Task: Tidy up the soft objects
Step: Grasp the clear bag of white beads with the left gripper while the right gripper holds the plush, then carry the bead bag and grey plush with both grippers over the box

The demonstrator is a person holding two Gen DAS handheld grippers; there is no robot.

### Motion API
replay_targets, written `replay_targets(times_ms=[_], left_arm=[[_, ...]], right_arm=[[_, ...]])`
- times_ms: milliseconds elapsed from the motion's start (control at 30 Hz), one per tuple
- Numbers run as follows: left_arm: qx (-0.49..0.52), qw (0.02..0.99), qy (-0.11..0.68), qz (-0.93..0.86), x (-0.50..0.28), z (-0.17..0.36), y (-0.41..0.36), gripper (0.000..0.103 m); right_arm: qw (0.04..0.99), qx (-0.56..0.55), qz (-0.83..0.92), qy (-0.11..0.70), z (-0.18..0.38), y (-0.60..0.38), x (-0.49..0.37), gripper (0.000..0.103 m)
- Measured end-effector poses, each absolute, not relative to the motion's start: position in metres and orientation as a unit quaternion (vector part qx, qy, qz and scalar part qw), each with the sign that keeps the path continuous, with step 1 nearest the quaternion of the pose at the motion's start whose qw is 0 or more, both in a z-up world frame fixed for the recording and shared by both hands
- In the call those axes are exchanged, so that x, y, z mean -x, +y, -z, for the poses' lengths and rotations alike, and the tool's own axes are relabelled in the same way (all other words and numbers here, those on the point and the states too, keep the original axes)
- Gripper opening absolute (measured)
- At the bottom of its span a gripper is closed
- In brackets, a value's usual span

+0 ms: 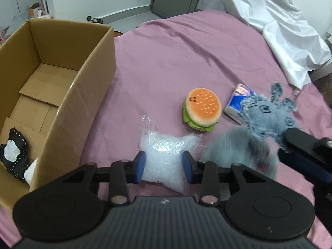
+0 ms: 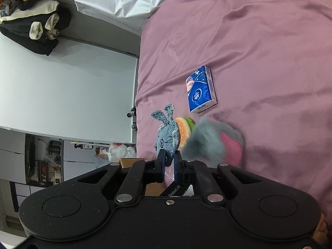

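Cardboard box [image 1: 62,66]: left side of the left wrist view, open at the top, standing on the bed; a black stitched cloth piece [image 1: 14,155] lies in its lower left corner.
Bed [image 1: 186,51]: pink sheet, filling the middle and right of both views.
Bag of clear beads [image 1: 166,155]: lower middle of the left wrist view, flat on the sheet beside the box.
Left tongs [image 1: 164,167]: partly open, one blue pad at each side of the bead bag; whether the pads press on it I cannot tell.
Burger toy [image 1: 202,110]: just above and right of the bead bag, smiling face on its bun.
Tissue pack [image 2: 200,89]: blue, right of the burger, printed writing too small to read surely.
Grey furry toy [image 1: 242,151]: blurred, lower right of the left wrist view, with a pink patch.
Denim rabbit [image 2: 168,137]: held up off the sheet, hiding part of the burger in the right wrist view.
Right tongs [image 2: 169,166]: nearly closed, clamped on the rabbit's lower end.
White sheet [image 1: 280,20]: crumpled, upper right.
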State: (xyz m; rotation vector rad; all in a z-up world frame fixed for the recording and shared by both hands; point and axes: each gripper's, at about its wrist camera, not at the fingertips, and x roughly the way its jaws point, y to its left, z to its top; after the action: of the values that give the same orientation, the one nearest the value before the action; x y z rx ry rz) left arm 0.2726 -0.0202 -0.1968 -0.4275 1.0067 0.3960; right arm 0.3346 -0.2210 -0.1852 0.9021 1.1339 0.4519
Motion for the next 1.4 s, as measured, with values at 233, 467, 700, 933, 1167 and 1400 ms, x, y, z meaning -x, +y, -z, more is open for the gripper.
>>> replay_targets(times_ms=[233,467,700,933,1167,1400], left_arm=[[0.218,0.842,0.460,-0.178,-0.260,0.178,-0.021,0.031],[0.221,0.857,0.430,-0.177,-0.245,0.144,-0.019,0.032],[0.226,0.869,0.401,-0.181,-0.231,0.114,-0.009,0.032],[0.232,0.879,0.376,-0.182,-0.219,0.089,0.008,0.032],[0.240,0.880,0.363,-0.191,-0.207,0.080,0.030,0.032],[0.253,0.878,0.352,-0.204,-0.194,0.077,0.057,0.032]], right_arm=[[0.730,-0.403,-0.216,0.508,0.182,-0.221,-0.333,0.008],[0.736,-0.394,-0.237,0.497,0.173,-0.220,-0.329,0.008],[0.745,-0.387,-0.282,0.465,0.158,-0.212,-0.324,0.008],[0.759,-0.356,-0.328,0.435,0.141,-0.195,-0.315,0.008],[0.770,-0.332,-0.357,0.413,0.130,-0.181,-0.305,0.008],[0.779,-0.296,-0.383,0.398,0.121,-0.154,-0.293,0.008]])
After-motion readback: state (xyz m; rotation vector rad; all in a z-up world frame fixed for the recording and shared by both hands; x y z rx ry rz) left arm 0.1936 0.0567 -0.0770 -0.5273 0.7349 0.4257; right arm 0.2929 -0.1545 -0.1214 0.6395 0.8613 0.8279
